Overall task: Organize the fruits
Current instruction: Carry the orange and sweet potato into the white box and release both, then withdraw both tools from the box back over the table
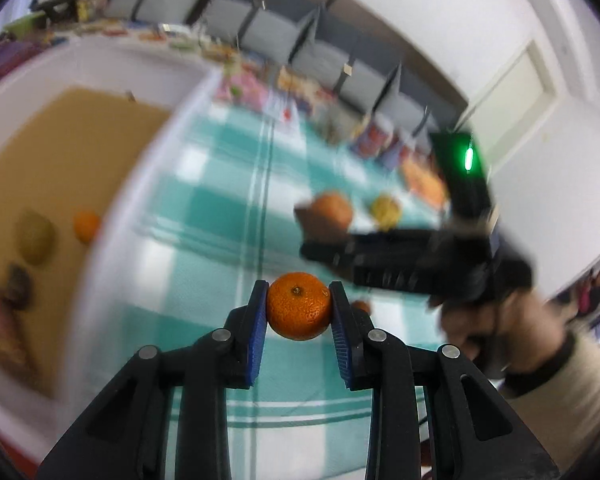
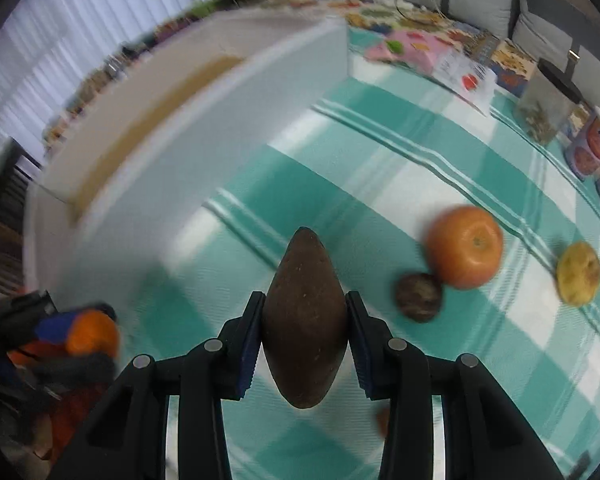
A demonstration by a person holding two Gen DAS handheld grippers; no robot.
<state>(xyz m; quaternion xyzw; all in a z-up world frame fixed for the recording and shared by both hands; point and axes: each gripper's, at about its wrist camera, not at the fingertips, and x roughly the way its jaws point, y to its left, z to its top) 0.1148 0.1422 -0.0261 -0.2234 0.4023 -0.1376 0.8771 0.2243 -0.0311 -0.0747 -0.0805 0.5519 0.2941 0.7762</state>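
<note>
My left gripper (image 1: 299, 302) is shut on a small mandarin (image 1: 299, 306) and holds it above the teal checked cloth (image 1: 220, 200). My right gripper (image 2: 305, 312) is shut on a brown pointed sweet potato (image 2: 305, 320), also above the cloth. The white box (image 1: 112, 216) with a cardboard floor stands to the left; in it lie a green fruit (image 1: 35, 236), a small orange (image 1: 86, 226) and a dark fruit (image 1: 19, 286). On the cloth lie a big orange (image 2: 465, 252), a dark round fruit (image 2: 418, 297) and a yellow fruit (image 2: 579, 273). The right gripper shows in the left wrist view (image 1: 400, 264).
The box's white wall (image 2: 204, 128) runs along the left of the cloth. Papers, printed cups (image 2: 594, 144) and a clear container (image 2: 544, 108) crowd the far table edge. Grey chairs stand behind. A small orange piece (image 2: 382, 420) lies under the right gripper.
</note>
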